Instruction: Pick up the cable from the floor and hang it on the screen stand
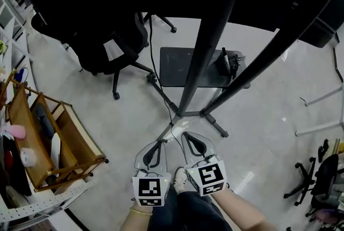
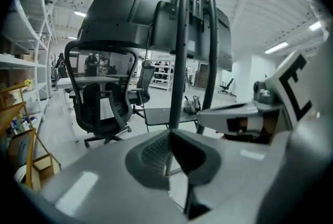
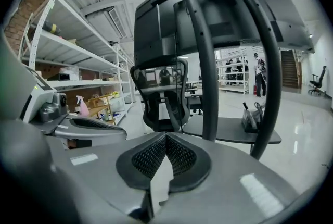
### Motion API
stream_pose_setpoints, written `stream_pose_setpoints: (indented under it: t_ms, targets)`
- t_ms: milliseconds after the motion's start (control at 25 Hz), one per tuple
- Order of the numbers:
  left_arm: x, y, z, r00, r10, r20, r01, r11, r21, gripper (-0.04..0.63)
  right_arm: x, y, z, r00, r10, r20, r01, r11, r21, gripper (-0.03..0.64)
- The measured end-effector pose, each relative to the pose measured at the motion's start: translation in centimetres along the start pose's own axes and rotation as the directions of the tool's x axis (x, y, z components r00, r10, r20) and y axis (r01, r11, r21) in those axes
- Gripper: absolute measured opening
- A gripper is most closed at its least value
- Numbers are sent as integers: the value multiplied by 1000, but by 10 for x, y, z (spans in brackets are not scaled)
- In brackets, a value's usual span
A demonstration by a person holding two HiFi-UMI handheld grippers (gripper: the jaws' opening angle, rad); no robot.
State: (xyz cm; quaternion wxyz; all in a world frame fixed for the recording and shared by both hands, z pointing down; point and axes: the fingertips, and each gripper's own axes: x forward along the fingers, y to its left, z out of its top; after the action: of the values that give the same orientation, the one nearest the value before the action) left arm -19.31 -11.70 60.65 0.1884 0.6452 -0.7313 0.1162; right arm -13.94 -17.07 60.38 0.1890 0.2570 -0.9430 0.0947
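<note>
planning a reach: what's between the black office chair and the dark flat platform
A thin black cable runs along the pale floor between the black office chair and dark flat platform, seen in the head view.

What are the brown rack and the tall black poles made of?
The brown rack looks like wood: warm tan slats, matte and unpainted. The screen stand's black poles are probably metal tubes, smooth with a dull dark coating; plastic can't be ruled out.

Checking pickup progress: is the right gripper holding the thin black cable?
No: in the right gripper view, the right gripper has its jaws closed together with nothing between them.
</note>
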Motion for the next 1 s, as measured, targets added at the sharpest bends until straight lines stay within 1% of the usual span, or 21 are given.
stream_pose_setpoints:
  t_ms: [120, 240, 360, 480, 520, 560, 720, 800, 880, 920, 1000]
  targets:
    - [35, 27, -32, 998, 56, -25, -57, 998, -21, 8, 51, -3, -40, 998, 19, -57, -19, 1000, 0, 0]
    - [74, 58, -69, 996, 85, -36, -87, 995, -50, 8, 107, -17, -84, 997, -6, -71, 6, 1000, -6, 0]
    - [107, 80, -107, 995, 90, -47, -94, 992, -87, 8, 156, -36, -123, 996, -35, -78, 36, 999, 8, 0]
    - [133, 94, -139, 995, 68, -67, -74, 994, -83, 8, 200, -45, -160, 995, -45, -91, 48, 998, 28, 0]
    - [141, 97, -147, 996, 58, -72, -64, 995, -77, 8, 214, -46, -171, 995, -42, -95, 45, 999, 29, 16]
    - [149, 101, -154, 996, 49, -74, -54, 996, -74, 8, 228, -47, -180, 994, -41, -99, 44, 999, 26, 60]
    - [172, 111, -168, 997, 19, -70, -25, 996, -85, 8, 275, -56, -211, 988, -80, -129, 80, 997, -10, 70]
    - [179, 116, -171, 998, 7, -66, -13, 996, -87, 8, 294, -62, -220, 984, -104, -142, 102, 995, -19, 79]
    - [186, 123, -173, 998, 2, -64, -8, 996, -94, 8, 309, -66, -224, 981, -123, -152, 117, 992, -53, 80]
    - [190, 126, -175, 998, 3, -69, -10, 995, -98, 8, 314, -67, -225, 979, -131, -155, 121, 990, -71, 75]
    - [195, 134, -178, 997, 6, -80, -15, 994, -110, 8, 318, -70, -227, 976, -154, -155, 142, 986, -87, 13]
